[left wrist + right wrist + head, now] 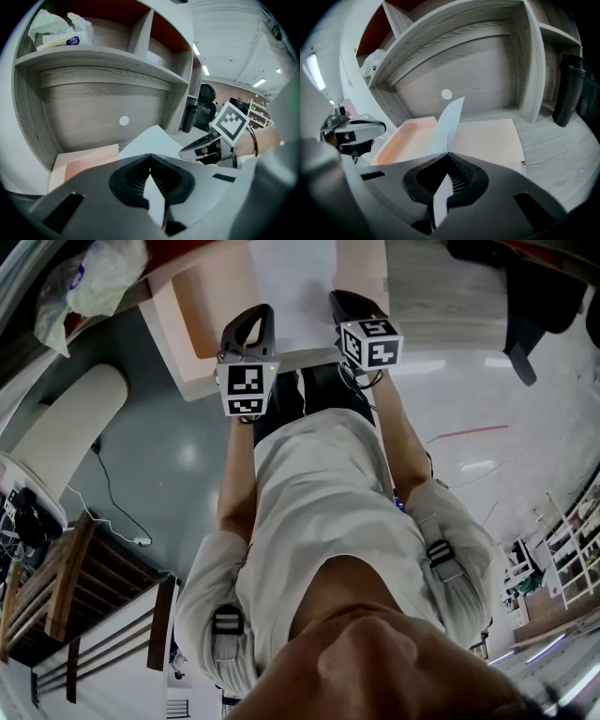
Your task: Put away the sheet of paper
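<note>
A white sheet of paper [292,285] hangs over the desk, held by its near edge between both grippers. My left gripper [251,326] is shut on the sheet's left part, and the paper [151,139] rises from the closed jaws. My right gripper [351,306] is shut on the right part, where the sheet [450,123] stands up bent. Below the paper lies an open pale pink box [408,137] with its flat lid [490,140] beside it. The box [83,161] also shows in the left gripper view, under the shelf.
A grey wooden shelf unit [101,56] stands over the desk, with a crumpled plastic bag [55,31] on its upper shelf. A black bottle [567,89] stands at the right of the desk. A wooden chair [66,587] and a cable are on the floor.
</note>
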Demonstrator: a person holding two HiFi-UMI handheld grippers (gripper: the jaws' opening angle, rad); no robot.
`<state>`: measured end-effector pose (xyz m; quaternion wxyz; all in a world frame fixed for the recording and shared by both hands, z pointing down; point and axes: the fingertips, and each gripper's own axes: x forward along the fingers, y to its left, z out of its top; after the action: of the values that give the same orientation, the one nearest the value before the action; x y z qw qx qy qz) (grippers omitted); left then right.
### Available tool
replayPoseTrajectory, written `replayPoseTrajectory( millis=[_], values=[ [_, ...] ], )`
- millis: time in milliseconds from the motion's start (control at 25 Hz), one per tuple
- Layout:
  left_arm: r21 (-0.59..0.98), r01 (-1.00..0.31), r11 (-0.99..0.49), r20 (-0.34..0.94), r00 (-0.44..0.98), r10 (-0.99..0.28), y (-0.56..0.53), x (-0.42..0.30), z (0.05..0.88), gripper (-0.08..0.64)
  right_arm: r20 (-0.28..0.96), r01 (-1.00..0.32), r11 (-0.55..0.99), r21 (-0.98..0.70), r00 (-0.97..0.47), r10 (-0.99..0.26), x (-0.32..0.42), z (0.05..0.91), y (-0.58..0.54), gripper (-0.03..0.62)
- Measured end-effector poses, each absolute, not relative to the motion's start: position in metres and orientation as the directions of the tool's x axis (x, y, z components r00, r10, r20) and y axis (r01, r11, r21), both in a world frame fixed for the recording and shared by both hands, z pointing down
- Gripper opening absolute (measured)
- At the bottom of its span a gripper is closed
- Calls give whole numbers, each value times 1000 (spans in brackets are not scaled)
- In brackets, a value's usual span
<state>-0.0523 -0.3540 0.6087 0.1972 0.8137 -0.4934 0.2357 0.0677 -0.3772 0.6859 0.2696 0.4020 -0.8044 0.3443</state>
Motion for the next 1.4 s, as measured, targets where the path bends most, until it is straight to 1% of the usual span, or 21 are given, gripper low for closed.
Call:
replayPoseTrajectory(
  millis=[240,520,1000,1400],
  values=[
    [97,-903,-418,595,389,-703,-354,-49,619,21,713,-817,460,-348,-549,-436,53,694,-382,20],
    [107,-902,-418,602,393,-695,-354,-54,624,21,720,-816,449,-364,-552,-421,38,703,-381,20],
    [116,-886,-449,614,419,-669,-351,-80,634,21,730,-830,427,-358,-534,-427,2,712,-380,20],
    [123,-890,-438,606,417,-677,-344,-109,635,21,741,-826,438,-356,-535,-407,-34,719,-370,20]
  ],
)
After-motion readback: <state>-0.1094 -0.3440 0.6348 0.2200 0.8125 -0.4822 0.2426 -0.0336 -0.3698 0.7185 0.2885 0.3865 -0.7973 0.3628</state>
